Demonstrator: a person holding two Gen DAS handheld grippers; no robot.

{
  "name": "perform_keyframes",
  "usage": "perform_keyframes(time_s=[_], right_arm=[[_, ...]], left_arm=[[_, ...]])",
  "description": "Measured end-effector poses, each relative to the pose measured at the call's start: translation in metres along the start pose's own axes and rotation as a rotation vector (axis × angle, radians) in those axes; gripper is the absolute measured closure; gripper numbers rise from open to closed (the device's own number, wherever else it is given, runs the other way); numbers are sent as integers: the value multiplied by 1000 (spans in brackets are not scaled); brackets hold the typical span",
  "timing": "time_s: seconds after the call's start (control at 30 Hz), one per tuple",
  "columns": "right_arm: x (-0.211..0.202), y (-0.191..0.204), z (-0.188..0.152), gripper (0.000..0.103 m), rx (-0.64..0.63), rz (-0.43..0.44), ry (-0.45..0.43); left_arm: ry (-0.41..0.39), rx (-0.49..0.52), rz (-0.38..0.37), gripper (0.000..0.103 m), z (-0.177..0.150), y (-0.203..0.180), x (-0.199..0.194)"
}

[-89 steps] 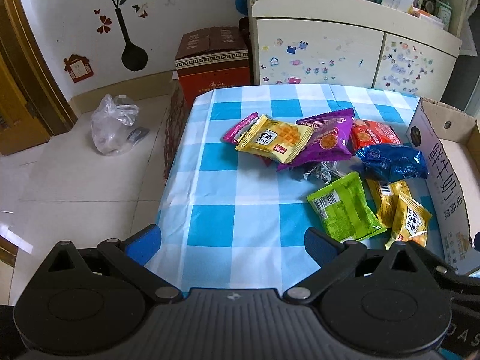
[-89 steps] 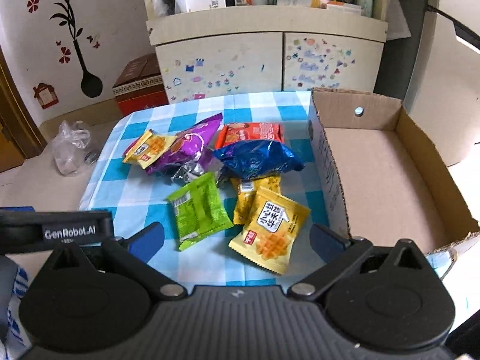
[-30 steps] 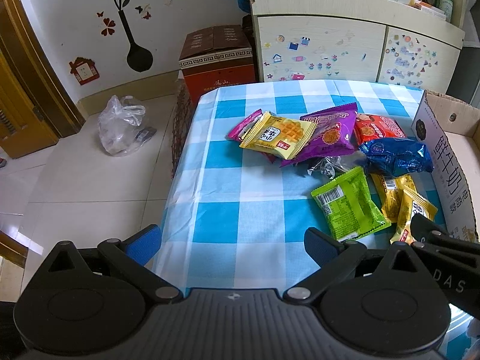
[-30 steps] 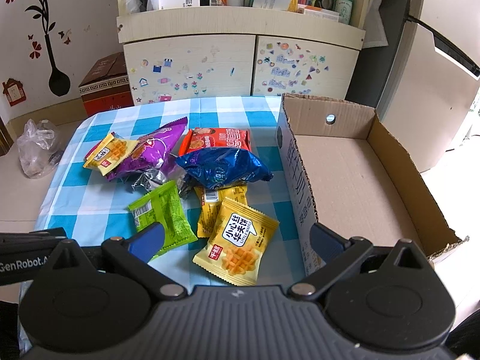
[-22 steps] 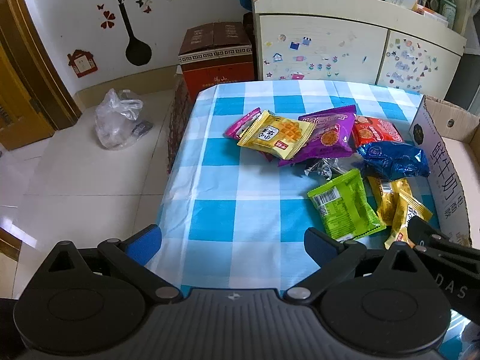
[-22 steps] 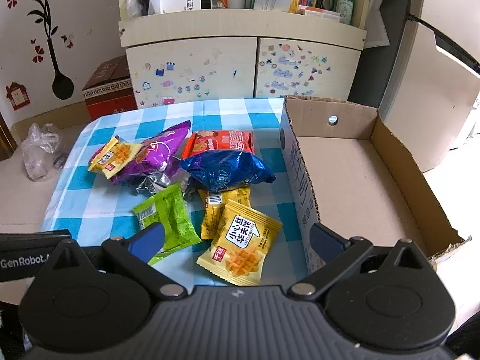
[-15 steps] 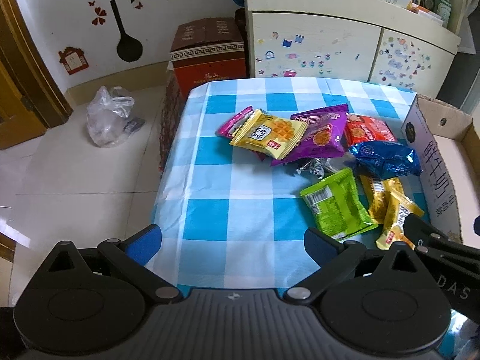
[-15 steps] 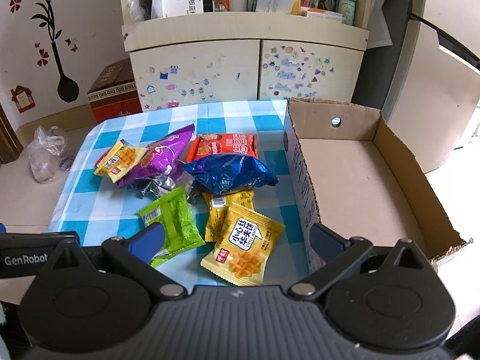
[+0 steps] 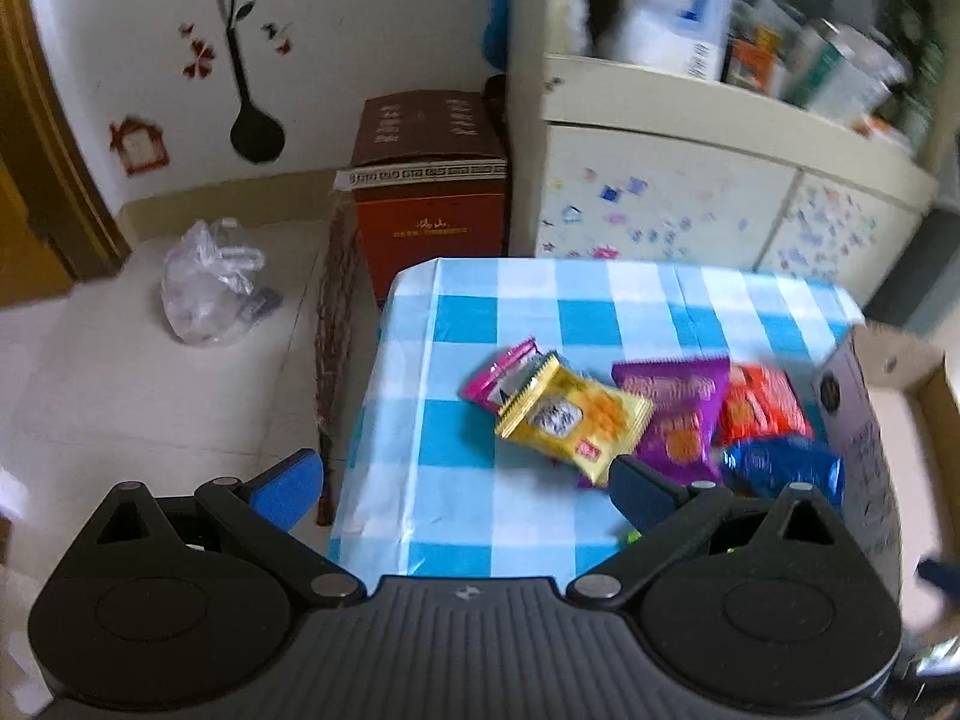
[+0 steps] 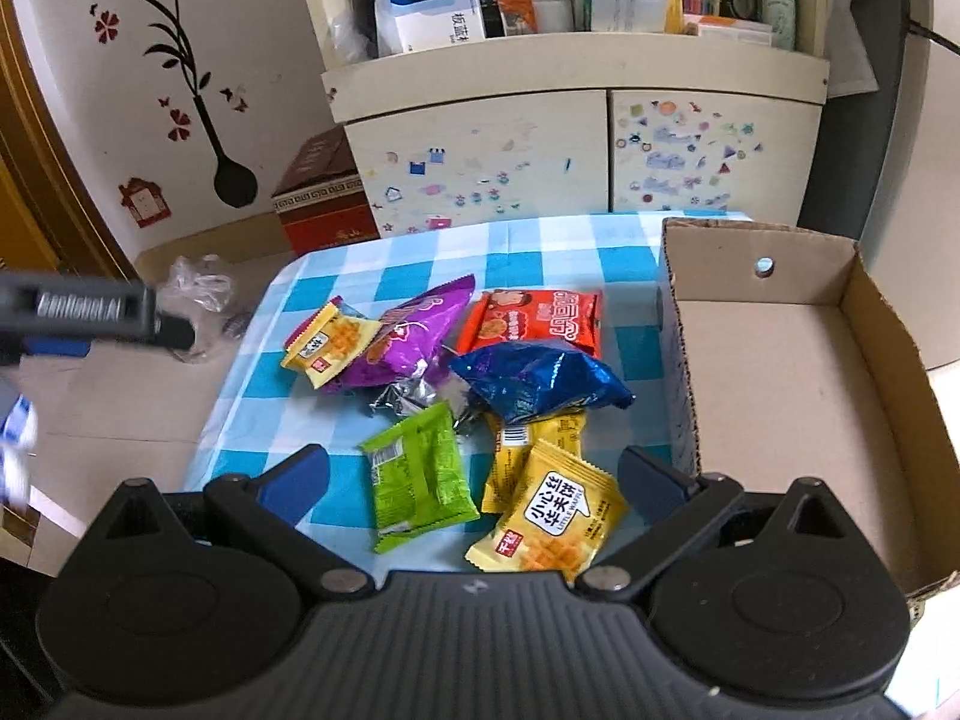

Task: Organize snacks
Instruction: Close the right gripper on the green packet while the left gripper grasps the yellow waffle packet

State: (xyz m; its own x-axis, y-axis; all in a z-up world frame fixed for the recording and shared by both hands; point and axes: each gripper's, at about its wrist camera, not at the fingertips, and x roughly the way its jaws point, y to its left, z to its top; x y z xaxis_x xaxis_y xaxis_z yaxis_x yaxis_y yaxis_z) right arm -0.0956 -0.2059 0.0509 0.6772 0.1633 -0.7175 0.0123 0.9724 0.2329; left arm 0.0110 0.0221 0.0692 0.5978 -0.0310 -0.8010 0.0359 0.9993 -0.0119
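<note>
Approach step, nothing packed: left gripper (image 9: 462,477) and right gripper (image 10: 474,474) both released and empty above scattered snack packets on the checked counter (image 10: 420,252); next, pinch near yellow waffle packet (image 10: 549,519), carry right into the empty brown cardboard box (image 10: 798,372).

Snack packets (image 10: 456,396) lie clustered on the table (image 10: 384,267) straight ahead of the right gripper (image 10: 474,474), the nearest waffle packet (image 10: 549,513) between its spread fingers and overlapping another, and the cardboard box (image 10: 780,372) just to their right, touching the pile's edge; behind the table stands the cabinet (image 10: 576,150), a carton (image 10: 321,201) to its left, a plastic bag (image 10: 198,291) on the floor further left
</note>
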Motion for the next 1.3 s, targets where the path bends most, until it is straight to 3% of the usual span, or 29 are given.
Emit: perform_keyframes(time_s=[0.13, 0.27, 0.53, 0.7, 1.07, 1.3], right_arm=[[6, 2, -2, 12, -19, 37, -9], [13, 5, -8, 13, -29, 54, -23], [33, 19, -18, 16, -79, 103, -7], [49, 27, -24, 16, -111, 90, 11], [79, 46, -33, 16, -212, 28, 28], [92, 50, -33, 16, -221, 10, 27]], left_arm=[[29, -86, -24, 0, 10, 12, 19], [59, -139, -27, 0, 13, 21, 38], [165, -296, -126, 0, 17, 30, 85], [224, -368, -165, 0, 20, 29, 110], [294, -460, -204, 0, 23, 17, 149], [304, -458, -197, 0, 24, 5, 161]])
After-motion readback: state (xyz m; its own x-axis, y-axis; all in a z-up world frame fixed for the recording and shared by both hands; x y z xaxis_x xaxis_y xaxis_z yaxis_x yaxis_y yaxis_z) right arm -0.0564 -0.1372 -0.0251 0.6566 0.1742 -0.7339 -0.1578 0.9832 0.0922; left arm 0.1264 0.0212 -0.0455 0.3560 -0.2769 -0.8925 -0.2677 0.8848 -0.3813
